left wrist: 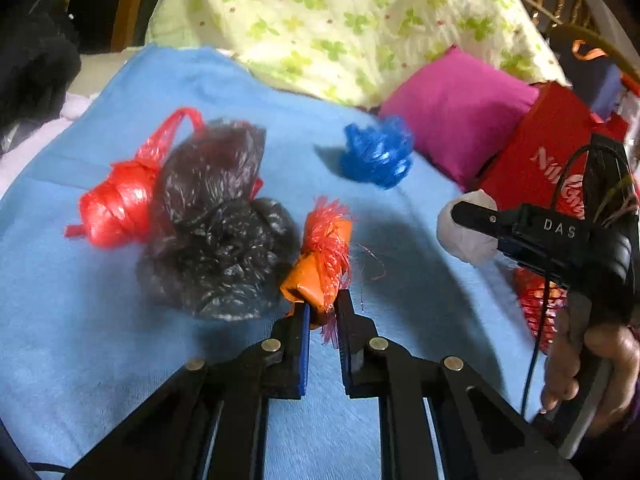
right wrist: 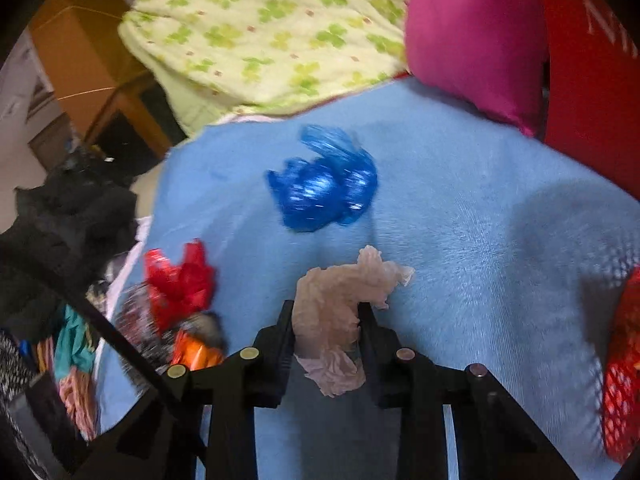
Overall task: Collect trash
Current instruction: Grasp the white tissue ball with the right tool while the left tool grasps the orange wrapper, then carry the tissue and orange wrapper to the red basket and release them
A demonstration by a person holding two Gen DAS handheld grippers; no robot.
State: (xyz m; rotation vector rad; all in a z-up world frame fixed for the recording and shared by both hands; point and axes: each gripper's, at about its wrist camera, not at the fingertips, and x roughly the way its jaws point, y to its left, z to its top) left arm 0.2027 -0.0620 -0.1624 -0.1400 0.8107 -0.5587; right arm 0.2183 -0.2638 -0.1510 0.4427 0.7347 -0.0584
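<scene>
On the blue blanket (left wrist: 100, 320) lies trash. My left gripper (left wrist: 322, 304) is shut on an orange wrapper with red fringe (left wrist: 324, 256). Left of it sit a crumpled black plastic bag (left wrist: 220, 232) and a red plastic bag (left wrist: 120, 204). A blue plastic wad (left wrist: 378, 156) lies farther back. In the right wrist view my right gripper (right wrist: 326, 312) is shut on a crumpled pale tissue (right wrist: 340, 300). The blue plastic wad (right wrist: 324, 184) lies beyond it, the red plastic bag (right wrist: 180, 284) to its left. The right gripper (left wrist: 472, 216), held by a hand (left wrist: 592, 368), shows with the white tissue (left wrist: 468, 240).
A magenta cushion (left wrist: 460, 108) and a red bag with white lettering (left wrist: 548, 152) stand at the blanket's right. A clover-print quilt (left wrist: 340, 20) lies behind. Red netting (right wrist: 624, 364) sits at the right edge. Dark clothes (right wrist: 68, 216) pile up at the left.
</scene>
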